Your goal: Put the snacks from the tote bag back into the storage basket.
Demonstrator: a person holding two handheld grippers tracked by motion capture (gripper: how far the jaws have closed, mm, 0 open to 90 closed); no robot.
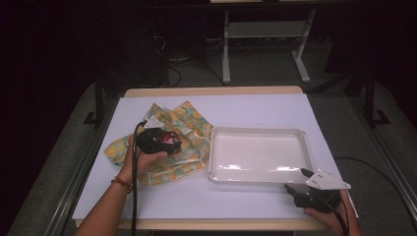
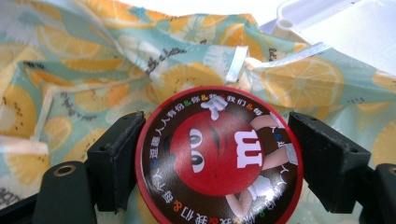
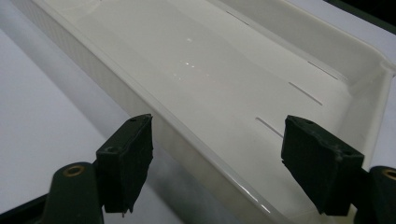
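- Left hand-held gripper (image 2: 218,158) sits over the lemon-print cloth (image 2: 93,70) on the left part of the counter (image 1: 162,196); in the high view it is at (image 1: 164,142), held from below by the person's left hand (image 1: 142,162).
- Round red candy tin (image 2: 218,158) with a cartoon face on the lid lies between its two black jaws. Left jaw pad looks to touch the tin's rim; right pad stands just off it with a thin gap. Jaws are spread apart, no clamp on the tin.
- Tin rests on the cloth, lid facing the camera; in the high view it shows as a red spot at (image 1: 169,139).
- Cloth is crumpled, spread left of the white tray (image 1: 258,135), its right edge touching or just at the tray's left rim.
- Right hand-held gripper (image 3: 217,163) has jaws wide apart, nothing between them; it straddles the tray's (image 3: 140,88) near rim, pointing into the tray.
- In the high view the right hand-held gripper (image 1: 302,179) sits at the tray's near right corner, right hand (image 1: 327,216) at the counter's front edge.
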